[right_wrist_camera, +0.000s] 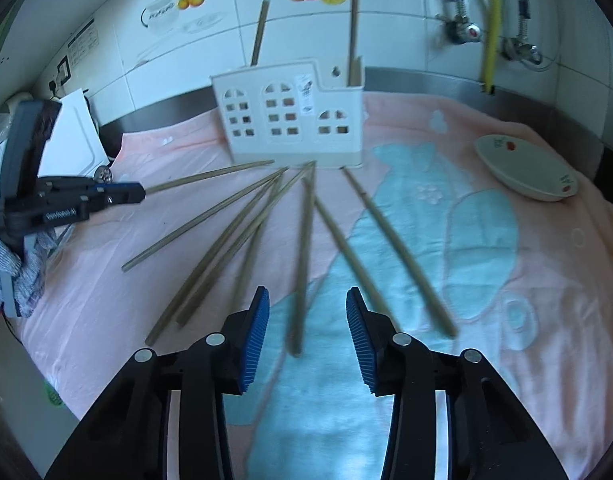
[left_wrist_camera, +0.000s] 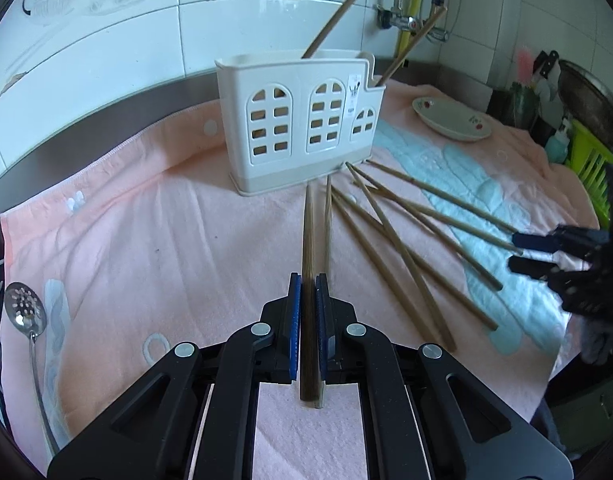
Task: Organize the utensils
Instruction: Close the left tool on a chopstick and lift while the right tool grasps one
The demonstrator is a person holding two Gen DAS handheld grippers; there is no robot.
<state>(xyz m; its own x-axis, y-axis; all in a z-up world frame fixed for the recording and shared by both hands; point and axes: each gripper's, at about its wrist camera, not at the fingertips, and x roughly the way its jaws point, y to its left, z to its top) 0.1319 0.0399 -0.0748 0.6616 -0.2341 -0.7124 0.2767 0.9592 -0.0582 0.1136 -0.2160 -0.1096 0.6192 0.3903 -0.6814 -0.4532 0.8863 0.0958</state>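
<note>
1. Two chopsticks stand in the white utensil holder (left_wrist_camera: 302, 120), near the towel's (left_wrist_camera: 146, 232) back edge by the tiled wall.
2. Left gripper (left_wrist_camera: 308, 280) is clamped on a dark chopstick (left_wrist_camera: 309, 232) whose tip points at the holder's base.
3. Right gripper (right_wrist_camera: 306, 300) hangs with its jaws spread, holding nothing, above loose chopsticks (right_wrist_camera: 242, 232) fanned across the towel's middle.
4. An oval dish (right_wrist_camera: 526, 172) sits near the towel's right edge.

The tabletop is covered by a pink towel (right_wrist_camera: 506, 280), on which chopsticks (right_wrist_camera: 302, 264), a utensil holder (right_wrist_camera: 290, 120), a dish (right_wrist_camera: 526, 168) and a slotted spoon (left_wrist_camera: 26, 312) are laid.
</note>
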